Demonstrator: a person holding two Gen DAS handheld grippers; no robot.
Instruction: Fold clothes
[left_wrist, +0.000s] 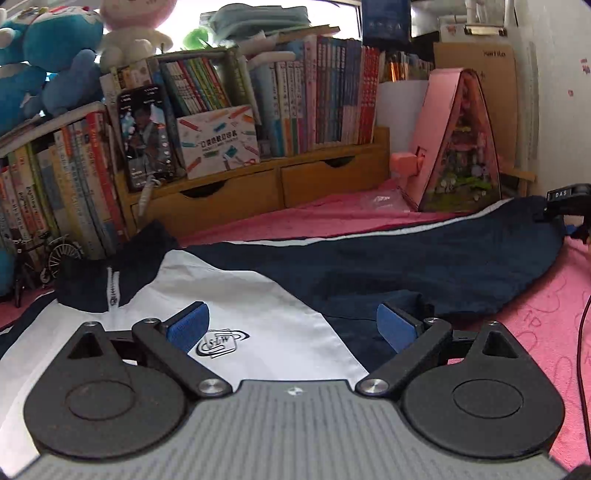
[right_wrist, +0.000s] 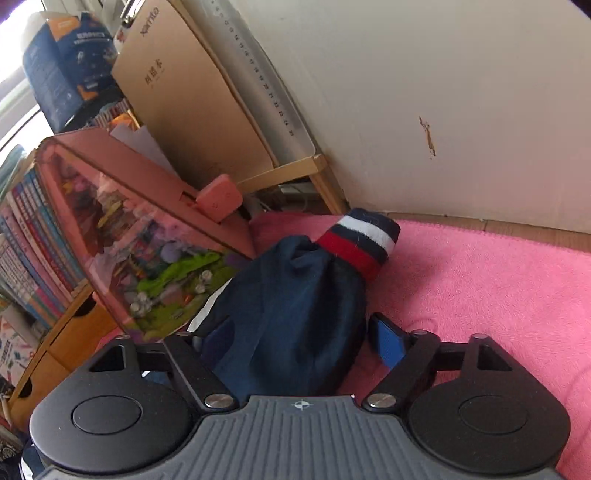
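Note:
A navy and white jacket (left_wrist: 258, 295) lies spread on the pink blanket (left_wrist: 546, 314), with its zipped collar (left_wrist: 110, 284) at the left and a crest on the white chest. My left gripper (left_wrist: 291, 326) hovers over the chest, jaws wide open, with nothing between the blue pads (left_wrist: 188, 325). One navy sleeve (left_wrist: 424, 254) stretches to the right, where the right gripper (left_wrist: 565, 206) sits at its end. In the right wrist view that sleeve (right_wrist: 295, 314) fills the gap of my right gripper (right_wrist: 303, 341), bunched and gripped below the red, white and navy cuff (right_wrist: 362, 240). The fabric hides the left pad.
A wooden drawer unit (left_wrist: 258, 188) packed with books (left_wrist: 325, 92) runs along the back, with plush toys (left_wrist: 48, 55) on top at the left. A pink triangular model house (left_wrist: 458, 140) stands at the back right, close to the sleeve. A white wall (right_wrist: 443, 92) borders the blanket.

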